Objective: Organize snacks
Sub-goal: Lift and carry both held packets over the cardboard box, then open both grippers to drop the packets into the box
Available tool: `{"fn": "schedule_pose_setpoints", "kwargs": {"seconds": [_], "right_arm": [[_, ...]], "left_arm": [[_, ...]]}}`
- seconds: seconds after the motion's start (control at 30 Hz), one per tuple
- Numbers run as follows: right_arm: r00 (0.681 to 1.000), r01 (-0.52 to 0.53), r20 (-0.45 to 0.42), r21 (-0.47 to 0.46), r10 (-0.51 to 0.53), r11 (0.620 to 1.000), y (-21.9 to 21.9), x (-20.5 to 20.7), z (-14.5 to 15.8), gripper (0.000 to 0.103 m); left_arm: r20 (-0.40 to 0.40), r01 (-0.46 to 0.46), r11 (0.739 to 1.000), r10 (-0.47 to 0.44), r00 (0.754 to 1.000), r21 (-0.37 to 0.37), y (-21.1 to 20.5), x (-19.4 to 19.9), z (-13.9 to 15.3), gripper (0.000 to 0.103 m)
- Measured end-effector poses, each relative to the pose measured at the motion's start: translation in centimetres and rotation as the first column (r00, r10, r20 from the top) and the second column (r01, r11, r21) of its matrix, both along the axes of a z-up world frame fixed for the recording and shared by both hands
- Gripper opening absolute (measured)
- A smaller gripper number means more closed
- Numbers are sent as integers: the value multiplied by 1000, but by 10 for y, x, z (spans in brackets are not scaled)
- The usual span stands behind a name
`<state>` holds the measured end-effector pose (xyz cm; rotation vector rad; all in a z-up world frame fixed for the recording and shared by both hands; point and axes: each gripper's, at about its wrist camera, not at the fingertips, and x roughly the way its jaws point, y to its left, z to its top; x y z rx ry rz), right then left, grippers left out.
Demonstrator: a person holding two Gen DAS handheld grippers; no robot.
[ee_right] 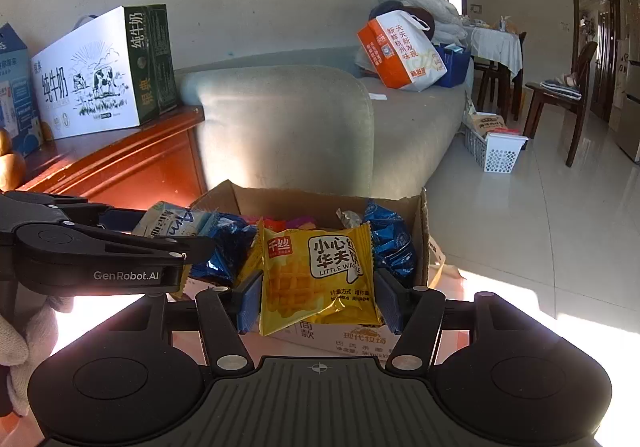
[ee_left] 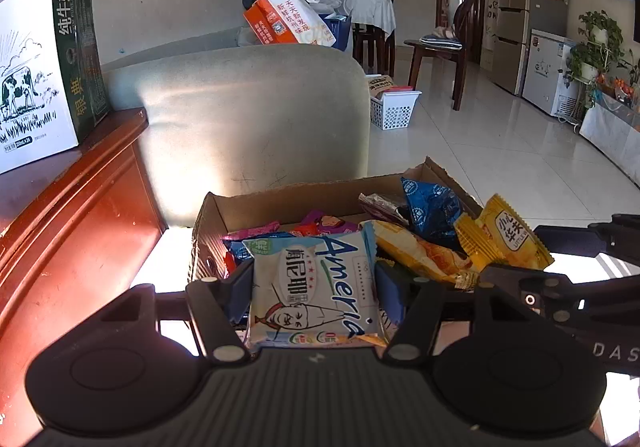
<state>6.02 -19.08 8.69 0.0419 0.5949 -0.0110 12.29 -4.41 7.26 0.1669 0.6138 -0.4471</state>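
My left gripper (ee_left: 314, 287) is shut on a pale blue and white snack packet (ee_left: 312, 287), held upright in front of an open cardboard box (ee_left: 280, 203) of mixed snacks. My right gripper (ee_right: 316, 287) is shut on a yellow waffle packet (ee_right: 316, 275) and holds it over the same box (ee_right: 320, 203). The yellow packet (ee_left: 502, 235) and right gripper (ee_left: 516, 275) show at the right in the left wrist view. The left gripper (ee_right: 176, 243) with its pale packet (ee_right: 168, 221) shows at the left in the right wrist view. Blue packets (ee_right: 390, 235) lie in the box.
A grey sofa (ee_left: 256, 107) stands behind the box. A red wooden cabinet (ee_left: 80, 199) at the left carries a milk carton box (ee_left: 36, 79). A white basket (ee_left: 394, 107) sits on the tiled floor (ee_left: 500, 151). An orange bag (ee_right: 400, 51) lies on the sofa.
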Motion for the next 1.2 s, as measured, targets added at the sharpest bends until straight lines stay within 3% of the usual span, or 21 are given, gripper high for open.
{"fn": "schedule_pose_setpoints", "kwargs": {"seconds": [0.43, 0.93, 1.03, 1.1, 1.2], "right_arm": [[999, 47, 25, 24, -47, 999, -9, 29, 2, 58], [996, 89, 20, 85, -91, 992, -19, 76, -2, 58], [994, 106, 13, 135, -109, 985, -25, 88, -9, 62], [991, 137, -10, 168, -137, 976, -28, 94, -13, 73], [987, 161, -20, 177, -160, 971, -34, 93, -14, 81]], "left_arm": [[-10, -19, 997, 19, 1000, -76, -2, 40, 2, 62], [6, -27, 996, 27, 1000, -90, -21, 80, -5, 63], [14, -65, 993, 67, 998, -96, -20, 89, -11, 73], [29, -86, 993, 89, 996, -84, -20, 91, -13, 85], [36, -116, 992, 118, 992, -57, -19, 90, -9, 99]]}}
